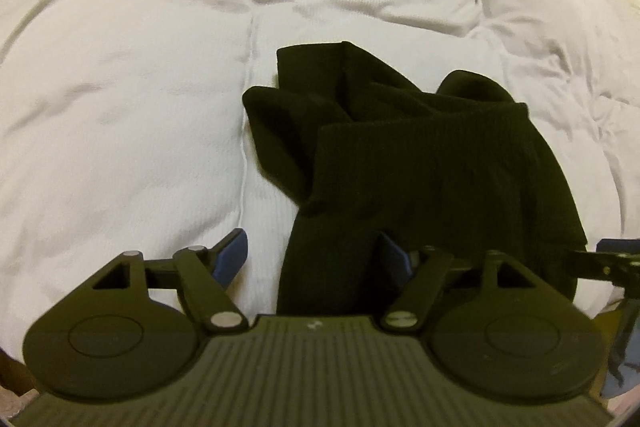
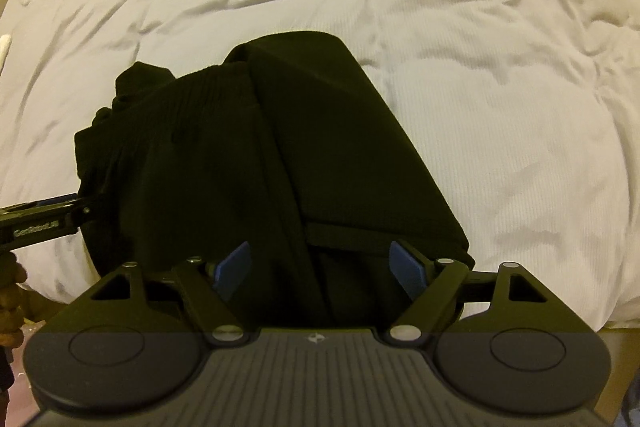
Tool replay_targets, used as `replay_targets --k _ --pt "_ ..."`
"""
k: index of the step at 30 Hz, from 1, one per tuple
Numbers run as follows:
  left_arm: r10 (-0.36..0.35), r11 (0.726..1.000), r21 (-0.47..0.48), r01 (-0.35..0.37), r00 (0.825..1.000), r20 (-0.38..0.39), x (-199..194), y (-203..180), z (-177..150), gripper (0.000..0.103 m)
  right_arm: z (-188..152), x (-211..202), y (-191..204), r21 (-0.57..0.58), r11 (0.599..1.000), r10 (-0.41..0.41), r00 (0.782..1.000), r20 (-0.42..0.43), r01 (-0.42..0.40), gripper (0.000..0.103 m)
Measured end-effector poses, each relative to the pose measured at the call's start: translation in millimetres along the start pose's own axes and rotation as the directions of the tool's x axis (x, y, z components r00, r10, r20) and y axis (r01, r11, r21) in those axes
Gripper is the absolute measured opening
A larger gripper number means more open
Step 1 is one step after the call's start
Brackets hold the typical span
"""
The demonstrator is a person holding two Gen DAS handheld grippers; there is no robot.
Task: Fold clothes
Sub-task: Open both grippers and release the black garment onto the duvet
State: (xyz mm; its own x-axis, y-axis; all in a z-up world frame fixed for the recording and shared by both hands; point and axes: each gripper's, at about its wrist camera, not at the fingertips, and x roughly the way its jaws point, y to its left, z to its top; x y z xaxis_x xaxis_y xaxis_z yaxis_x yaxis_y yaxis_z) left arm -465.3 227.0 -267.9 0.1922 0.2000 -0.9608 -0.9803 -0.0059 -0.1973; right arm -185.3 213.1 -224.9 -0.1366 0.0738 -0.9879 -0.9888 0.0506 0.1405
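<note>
Black clothes [image 1: 420, 155] bunched on white blanket [image 1: 120, 87]. Left gripper [image 1: 316, 259] wide open, cloth between fingers. Right gripper [image 2: 320, 267] wide open at 6 o'clock, over cloth.

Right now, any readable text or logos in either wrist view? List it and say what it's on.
"GenRobot.AI", roughly; small and blurred, on the left claw's black side bar at the left edge of the right wrist view.
Small white emblem, no letters, on each claw's ribbed body.
Nothing on the black garment or white bedding.
</note>
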Motion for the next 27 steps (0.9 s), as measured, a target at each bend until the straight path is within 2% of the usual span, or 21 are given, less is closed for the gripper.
replay_targets --k 7,10,17,23,27 --pt "-0.034 0.999 0.012 0.034 0.999 -0.013 14 1 4 0.068 12 11 5 -0.01 0.999 0.037 0.999 0.004 -0.037 0.081" --pt "-0.035 0.999 0.002 0.035 0.999 -0.02 11 5 2 0.068 13 21 5 0.002 0.999 0.051 0.999 -0.011 -0.051 0.084" --pt "0.025 1.0 0.007 -0.025 0.999 -0.028 -7 0 -17 0.068 -3 23 0 -0.004 0.999 0.033 0.998 -0.044 -0.034 0.087" --pt "0.074 0.997 0.017 -0.074 0.997 0.011 -34 -20 -41 0.068 -22 13 -11 -0.021 0.999 0.044 0.999 -0.021 -0.045 0.089" --pt "0.116 0.993 0.026 -0.118 0.992 0.052 -56 -44 -67 0.068 -47 3 -23 -0.042 0.997 0.062 0.998 -0.007 -0.063 0.089"
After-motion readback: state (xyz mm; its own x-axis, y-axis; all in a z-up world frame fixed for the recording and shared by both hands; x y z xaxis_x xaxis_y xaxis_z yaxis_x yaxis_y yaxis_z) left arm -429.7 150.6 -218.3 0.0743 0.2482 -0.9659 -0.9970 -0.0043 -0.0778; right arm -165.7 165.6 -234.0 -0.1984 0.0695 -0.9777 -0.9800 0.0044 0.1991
